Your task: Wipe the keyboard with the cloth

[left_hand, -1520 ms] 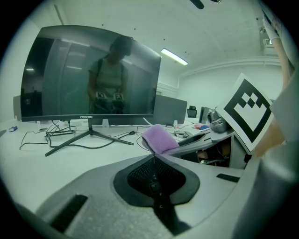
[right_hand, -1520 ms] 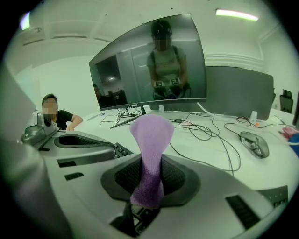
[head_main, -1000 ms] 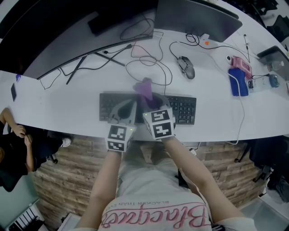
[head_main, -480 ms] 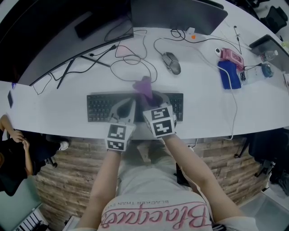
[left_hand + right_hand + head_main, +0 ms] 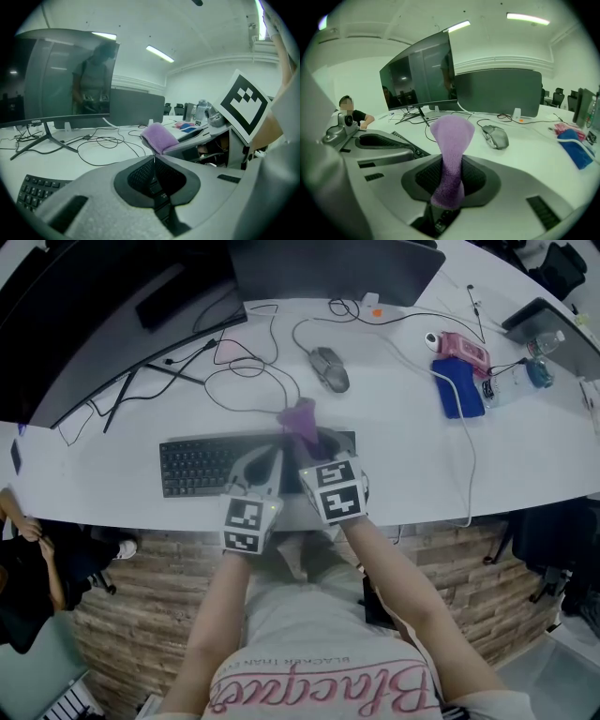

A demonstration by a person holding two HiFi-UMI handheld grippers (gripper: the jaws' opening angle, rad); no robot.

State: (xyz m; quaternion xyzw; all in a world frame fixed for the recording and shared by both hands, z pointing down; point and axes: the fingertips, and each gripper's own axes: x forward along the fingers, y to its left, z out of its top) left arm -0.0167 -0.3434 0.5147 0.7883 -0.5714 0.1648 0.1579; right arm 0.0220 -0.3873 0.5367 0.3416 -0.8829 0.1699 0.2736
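A black keyboard [image 5: 202,463] lies on the white desk [image 5: 122,442] near its front edge. Both grippers hover over the keyboard's right half. My right gripper [image 5: 309,442] is shut on a purple cloth [image 5: 300,420] that sticks up past its tips; the same cloth [image 5: 451,154] stands pinched between the jaws in the right gripper view. My left gripper [image 5: 265,457] sits just left of it, jaws closed together with nothing in them [image 5: 153,159]. In the left gripper view the cloth [image 5: 159,136] and a corner of the keyboard [image 5: 35,192] show.
A grey mouse [image 5: 329,368] with its cable lies behind the keyboard. Two dark monitors [image 5: 112,296] stand at the back, with loose cables [image 5: 248,371] in front. A blue case [image 5: 457,387] and a pink device [image 5: 461,351] lie at the right. Another person [image 5: 28,549] sits at the left.
The head view has shifted, so the desk and keyboard slide left in the picture. Both grippers keep their pose, the cloth still held in the right one.
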